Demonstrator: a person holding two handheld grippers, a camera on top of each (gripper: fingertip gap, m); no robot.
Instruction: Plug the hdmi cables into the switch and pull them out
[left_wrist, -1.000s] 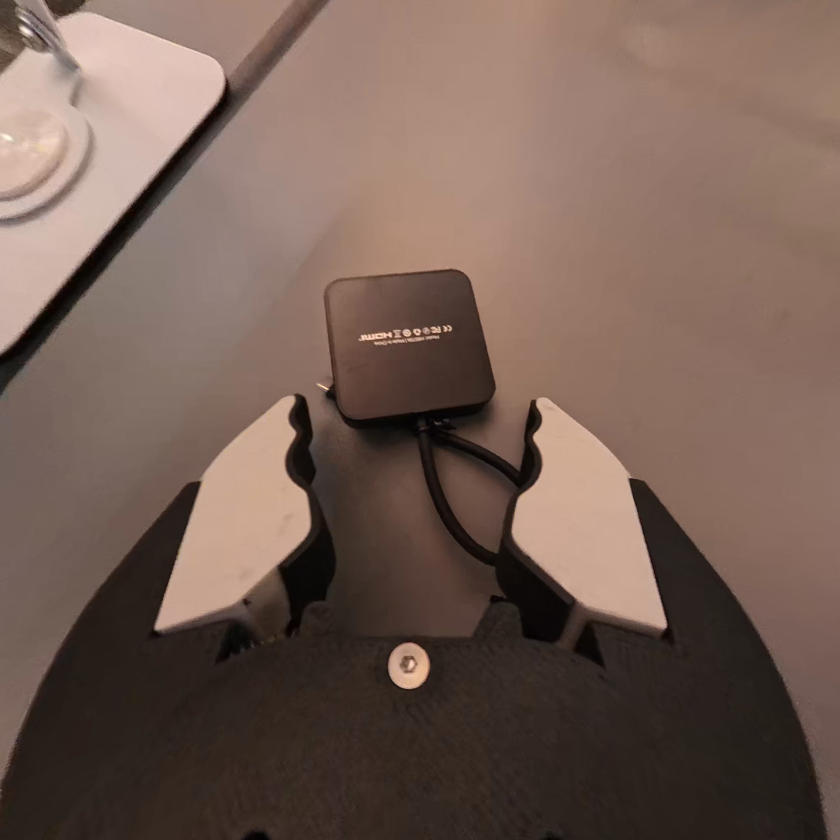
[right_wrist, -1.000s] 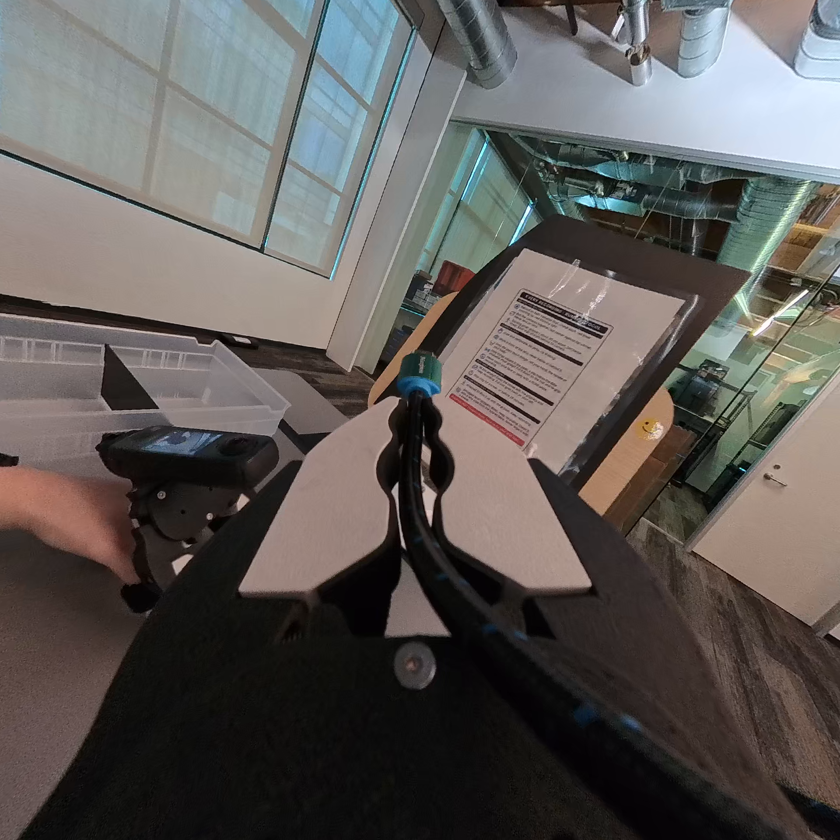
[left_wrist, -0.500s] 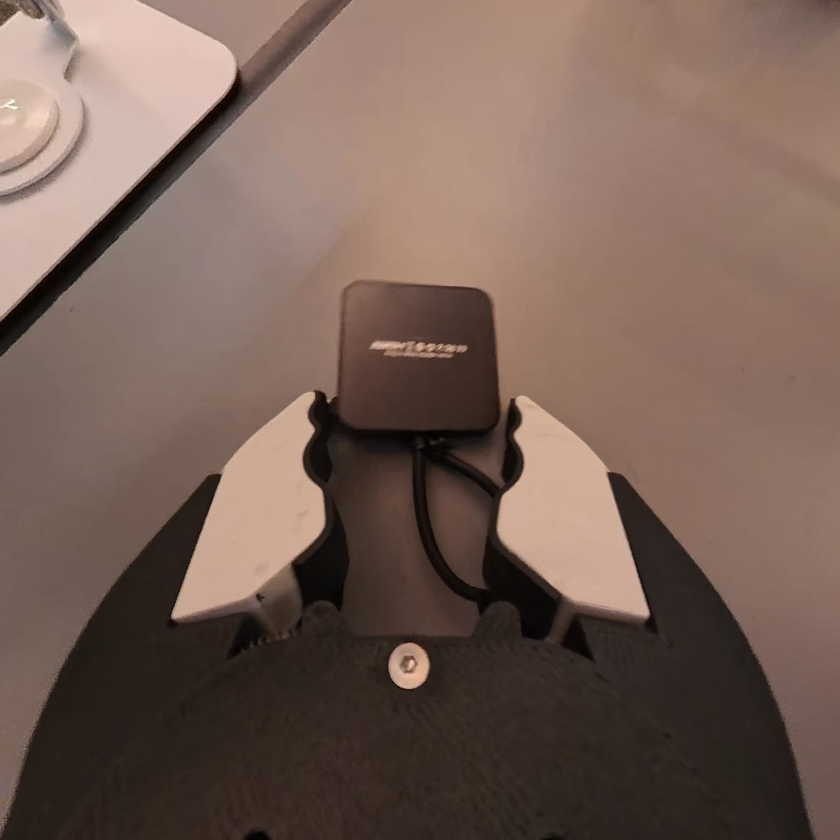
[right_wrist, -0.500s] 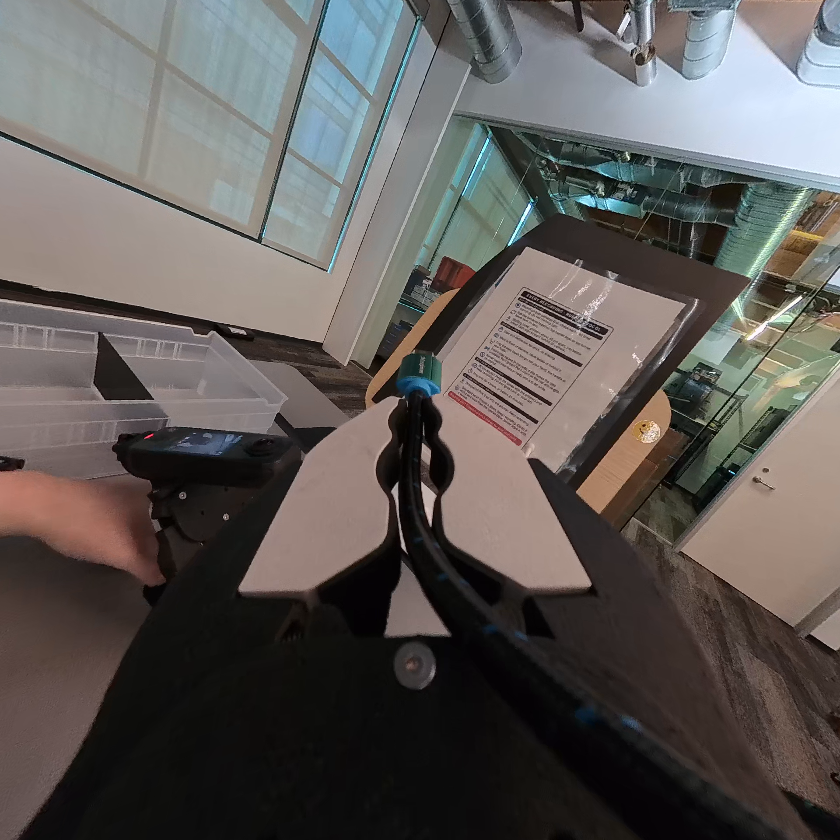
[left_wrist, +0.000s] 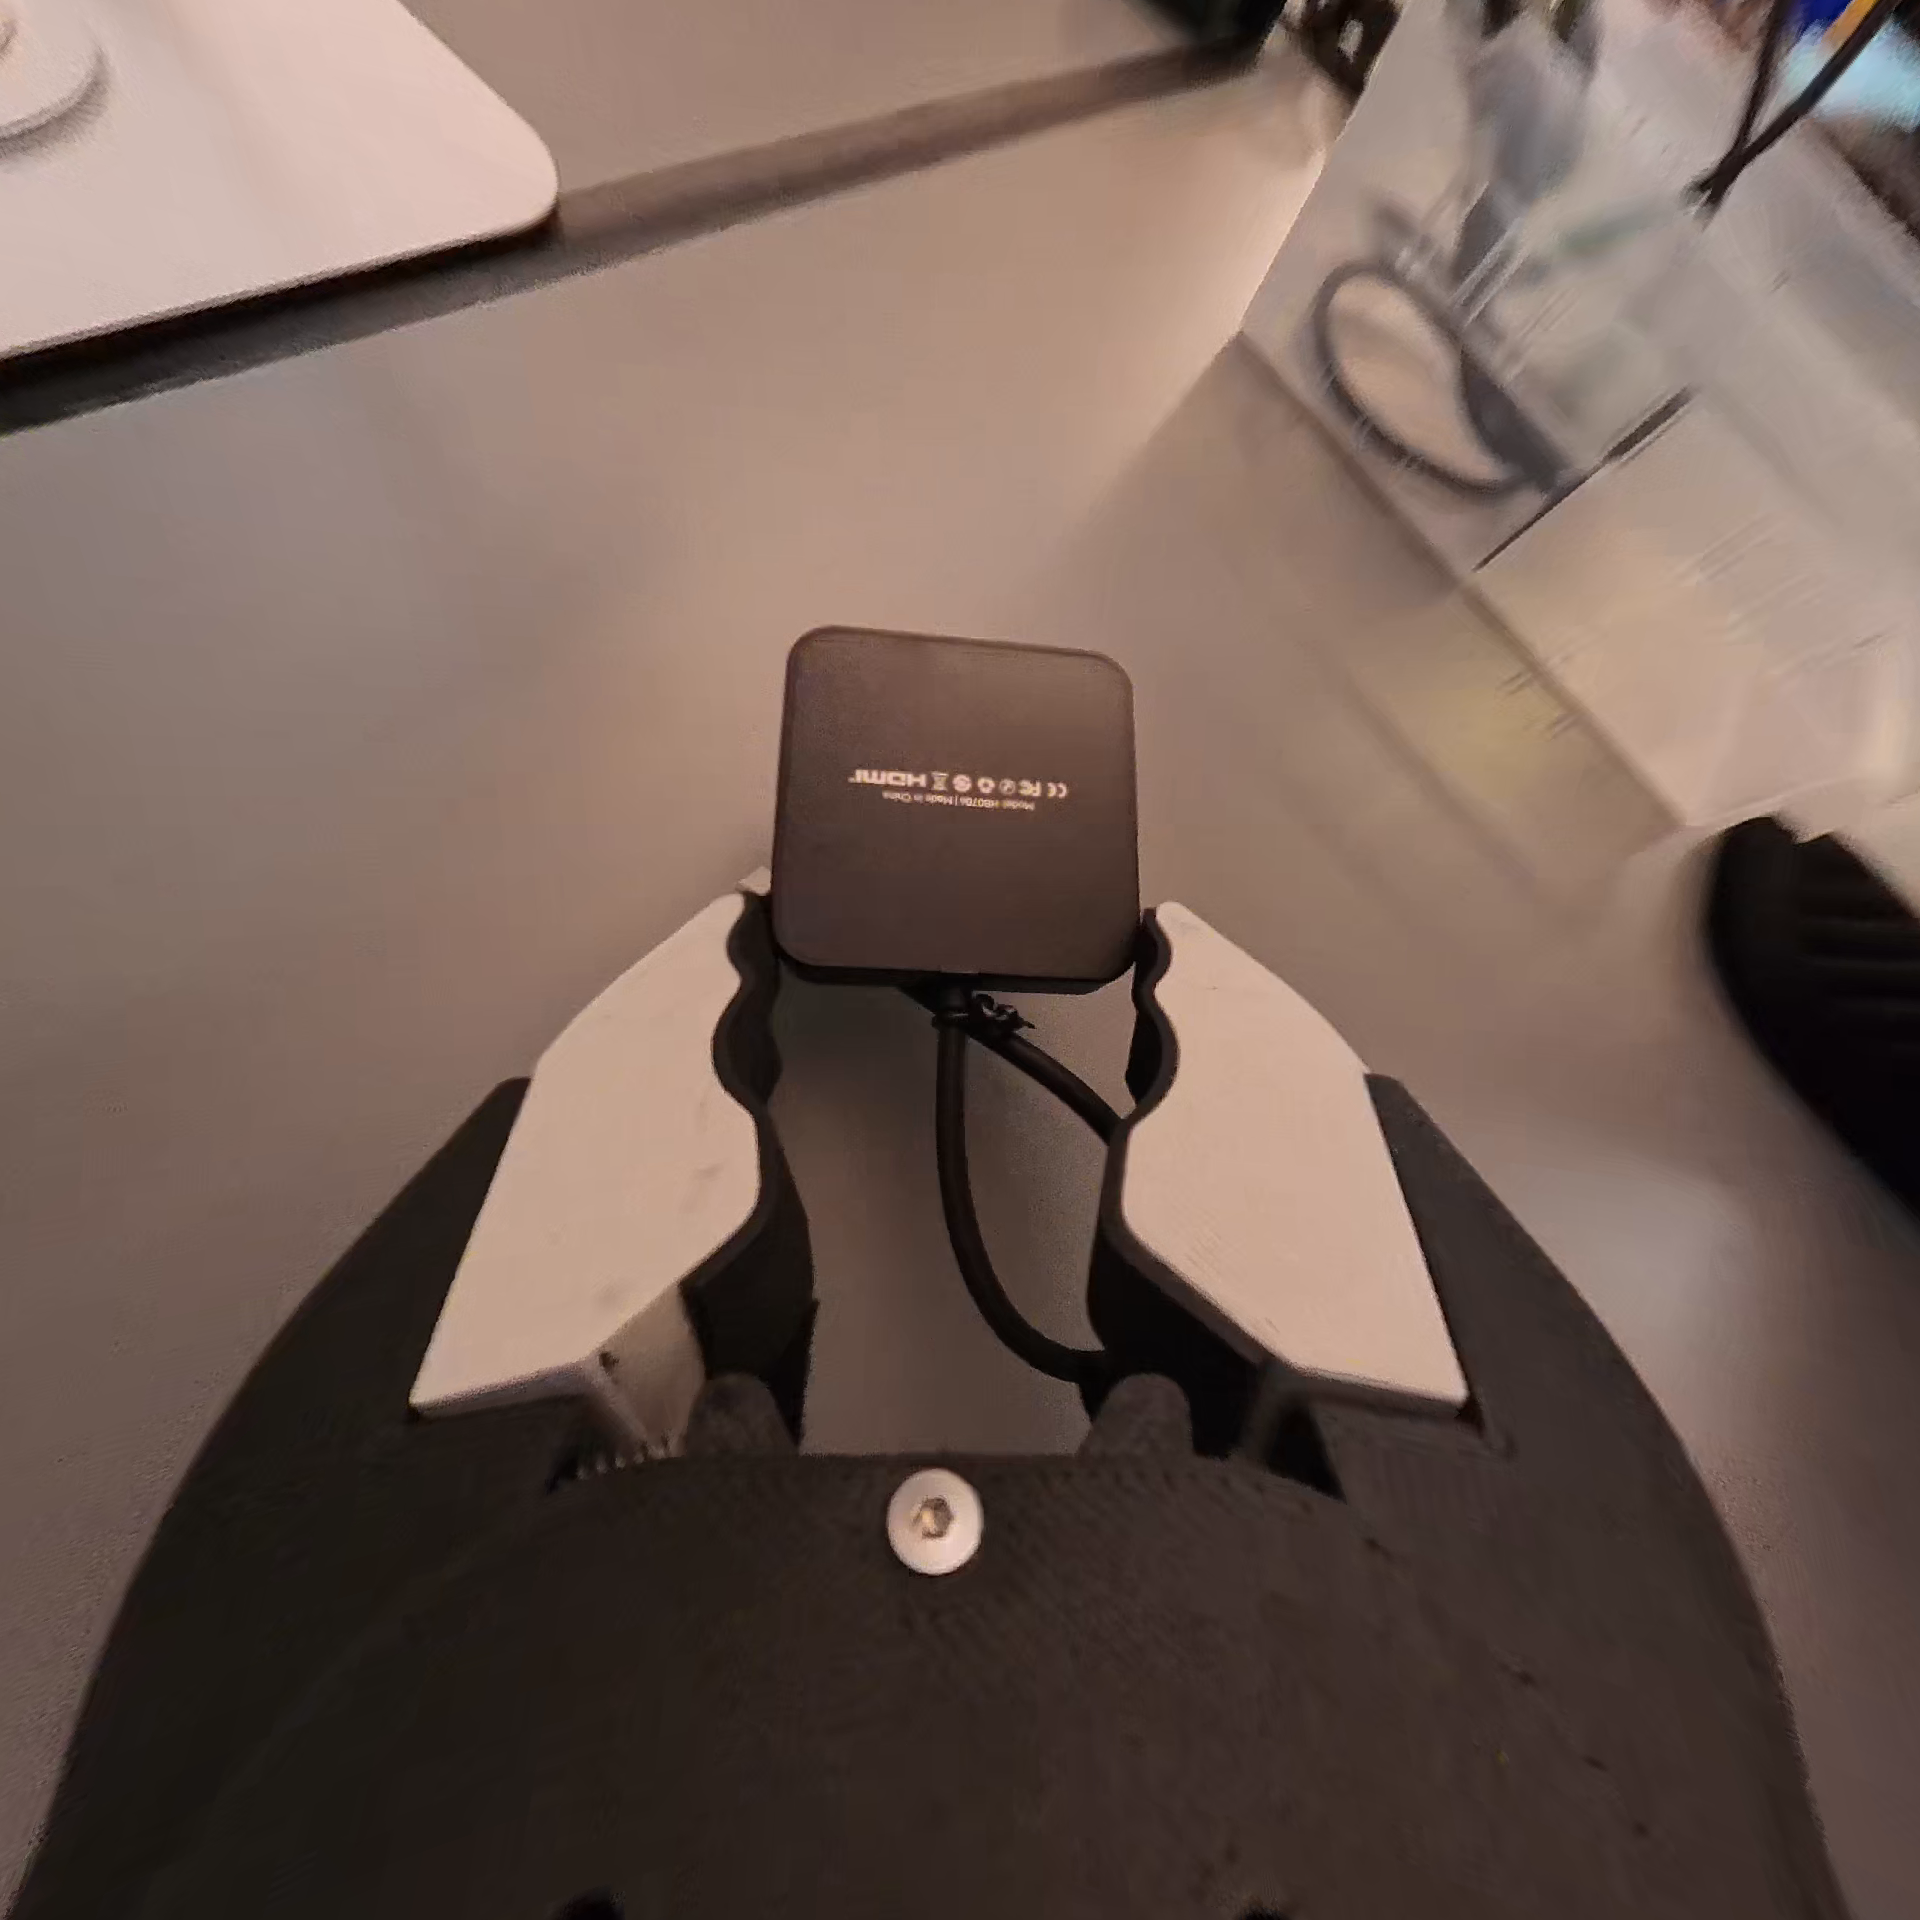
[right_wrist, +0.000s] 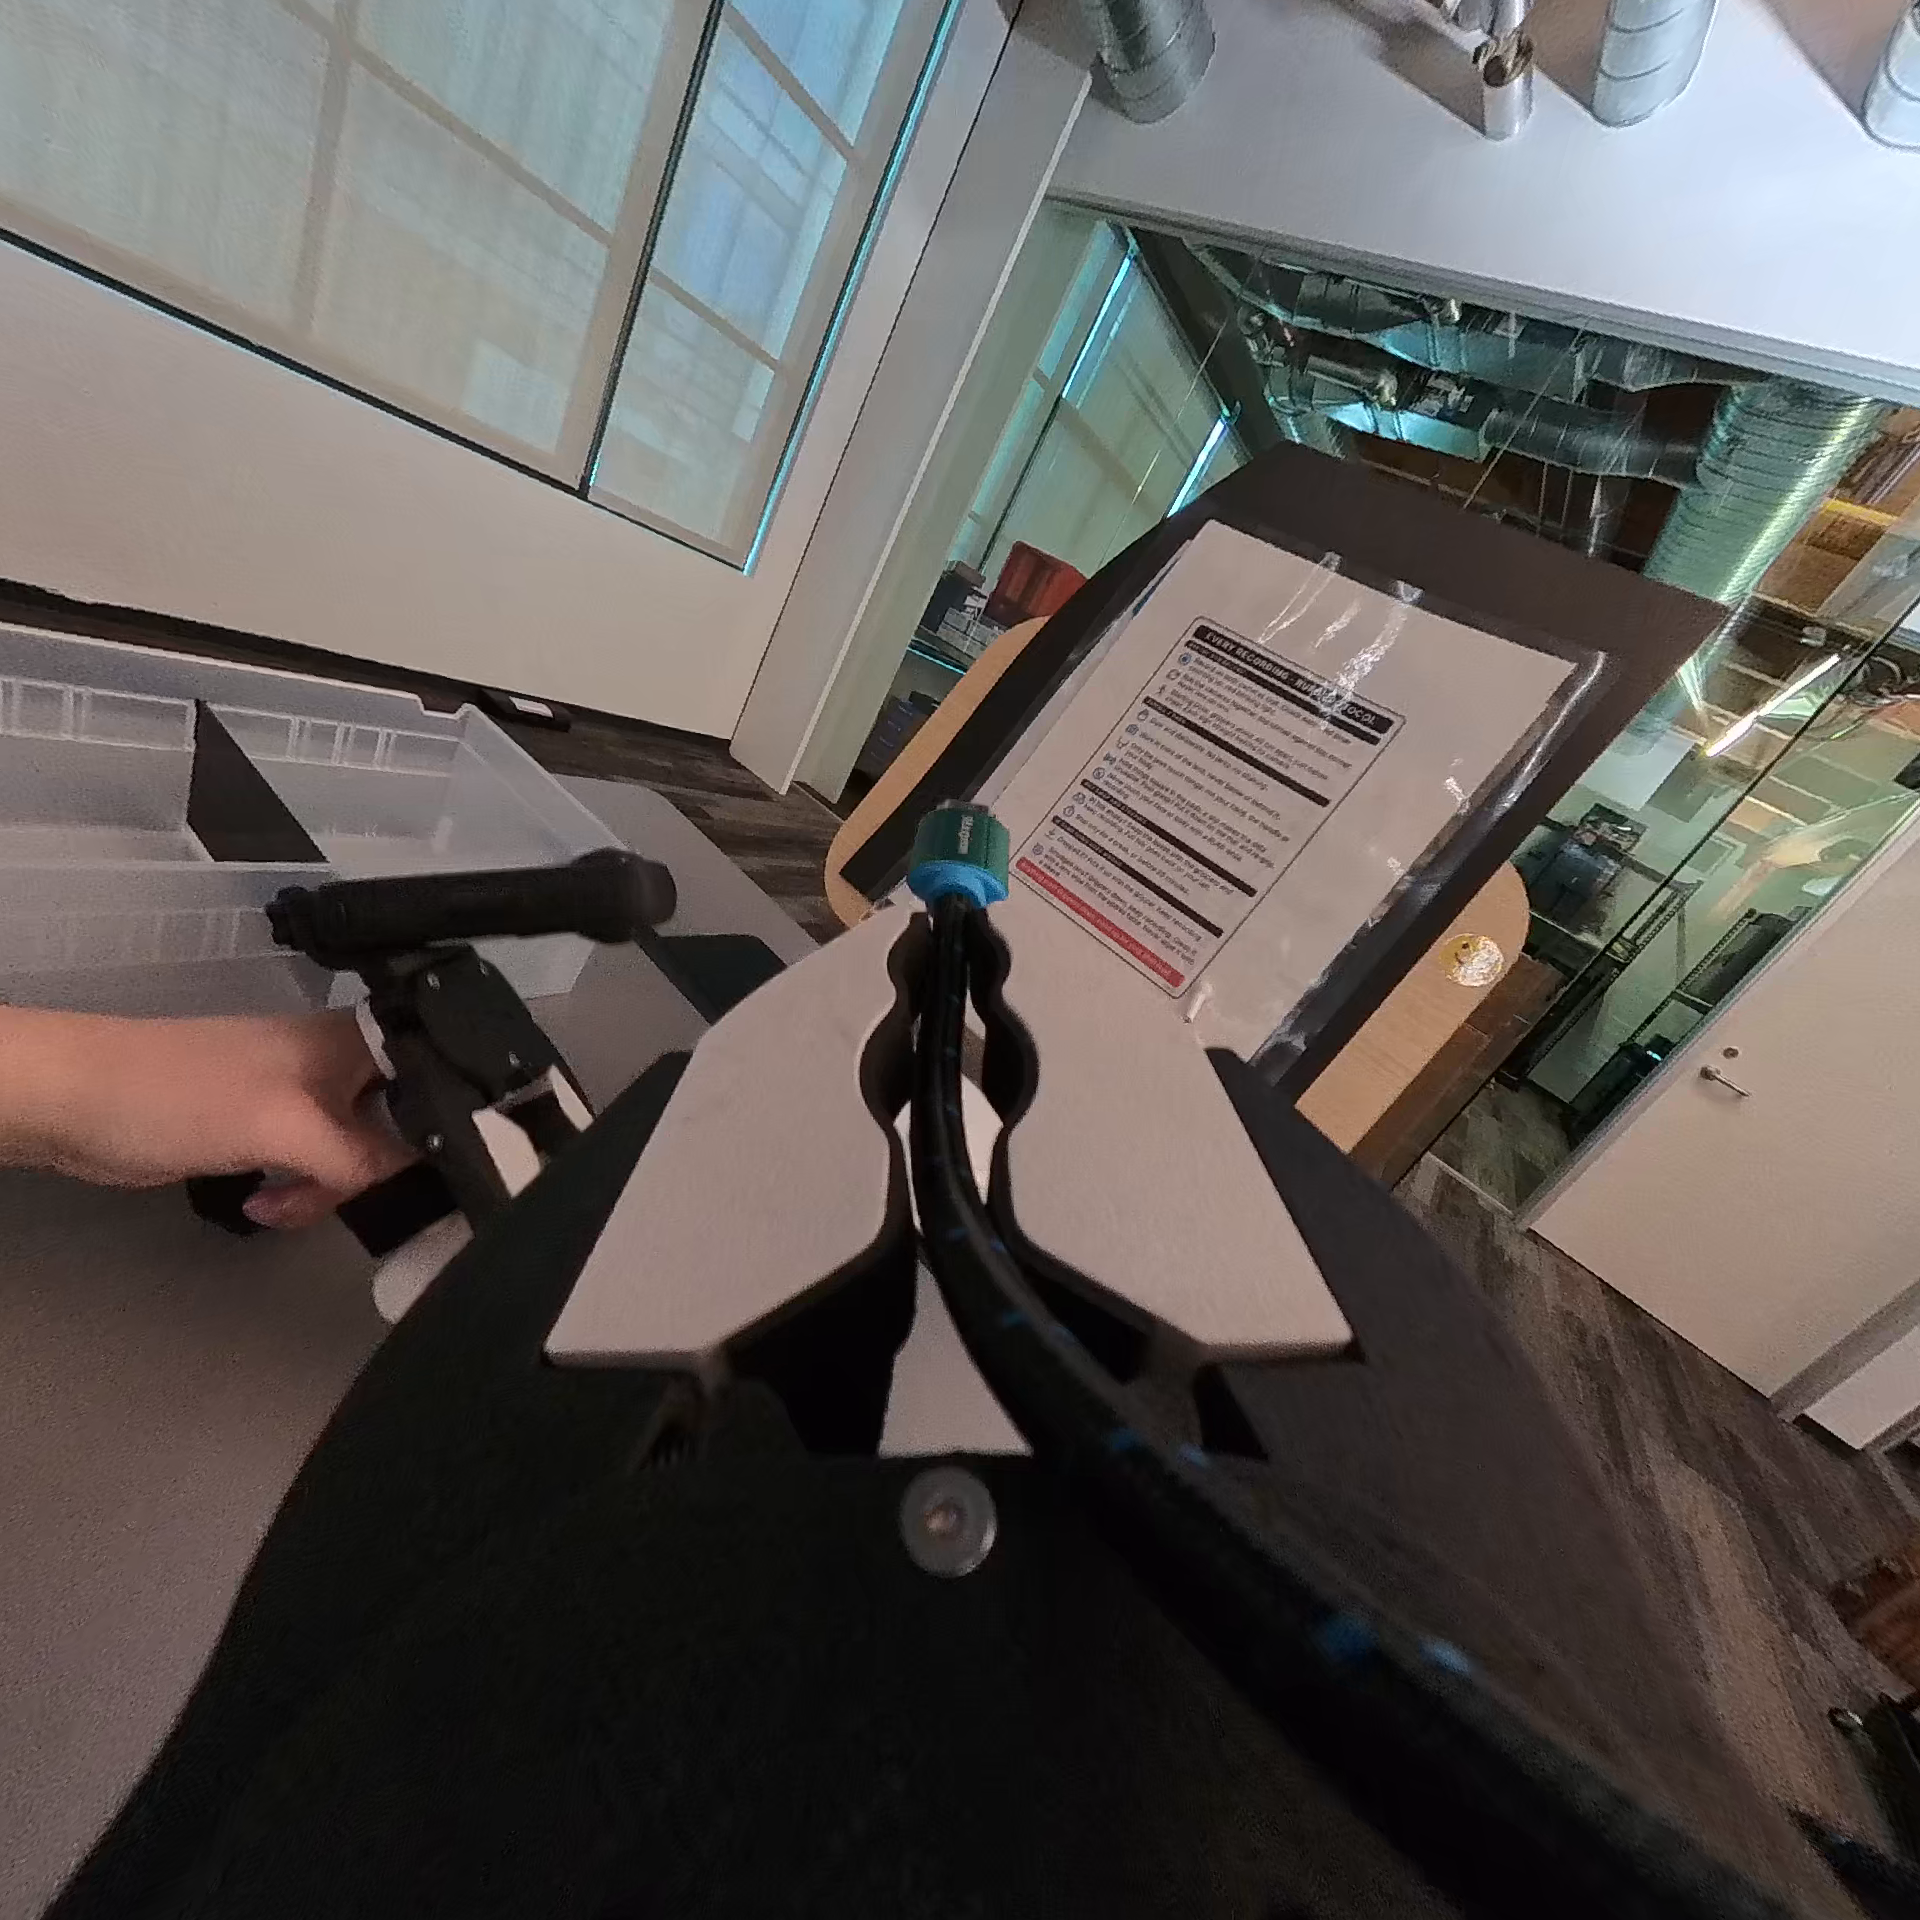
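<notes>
In the left wrist view, the black square HDMI switch (left_wrist: 956, 800) sits between my left gripper's (left_wrist: 951, 925) white fingertips, which press on its two near corners. A thin black lead (left_wrist: 951, 1164) runs from the switch back between the fingers. In the right wrist view, my right gripper (right_wrist: 948, 935) is shut on a black braided HDMI cable (right_wrist: 951, 1164). The cable's green and blue plug end (right_wrist: 956, 857) sticks out past the fingertips and is raised in the air. The left gripper (right_wrist: 457, 997) and the hand (right_wrist: 156, 1101) holding it show low on the left of that view.
A white tray (left_wrist: 260, 156) lies at the far left of the grey table (left_wrist: 416, 623). A clear plastic bin (left_wrist: 1558, 312) with cables in it stands at the right, also in the right wrist view (right_wrist: 343, 790). A board with a white sheet (right_wrist: 1278, 821) stands ahead.
My left gripper moved forward and closed on the switch, then swung right with it, bringing the clear bin into view. My right gripper still holds the cable and has barely moved.
</notes>
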